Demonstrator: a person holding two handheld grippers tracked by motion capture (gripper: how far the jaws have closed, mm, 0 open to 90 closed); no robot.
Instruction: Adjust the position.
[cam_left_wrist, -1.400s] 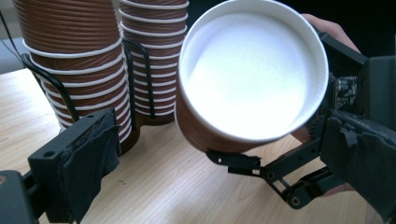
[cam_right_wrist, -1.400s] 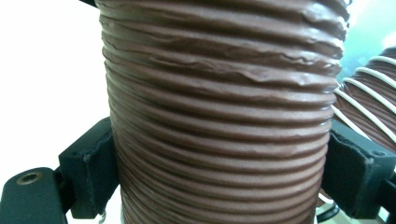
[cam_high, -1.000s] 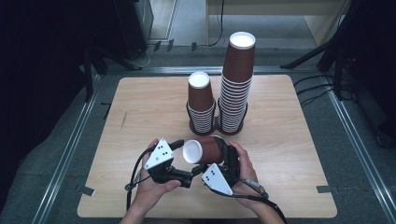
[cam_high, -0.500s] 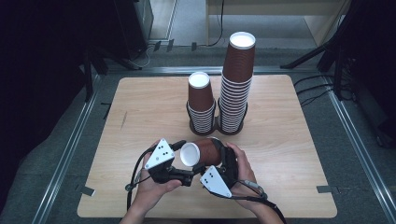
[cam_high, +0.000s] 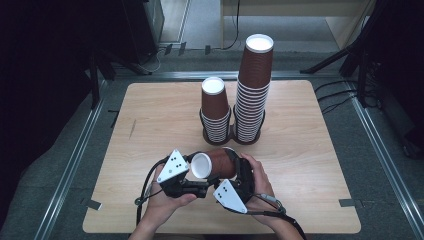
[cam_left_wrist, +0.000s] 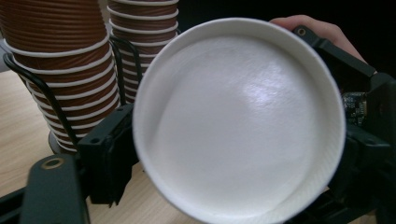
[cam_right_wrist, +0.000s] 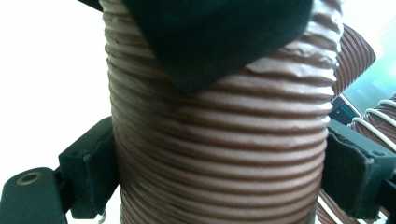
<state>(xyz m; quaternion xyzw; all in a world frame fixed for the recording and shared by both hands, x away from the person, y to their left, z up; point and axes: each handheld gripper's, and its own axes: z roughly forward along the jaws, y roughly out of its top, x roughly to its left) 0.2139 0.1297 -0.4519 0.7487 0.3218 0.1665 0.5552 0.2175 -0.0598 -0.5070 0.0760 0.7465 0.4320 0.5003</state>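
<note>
Two grippers meet at six o'clock on the table, both on one brown ribbed paper cup with a white inside (cam_high: 212, 165) that lies on its side, mouth towards nine o'clock. Left gripper (cam_high: 186, 181): its jaws have just been closing and now sit either side of the cup's white rim (cam_left_wrist: 238, 121), pads against it. Right gripper (cam_right_wrist: 219, 172): jaws clamped on the ribbed wall. Out at twelve o'clock, well apart, a short stack of brown paper cups (cam_high: 215, 110) stands just beside a tall stack of brown paper cups (cam_high: 253, 90), each in a black wire holder, on the pale wooden table (cam_high: 310, 150).
</note>
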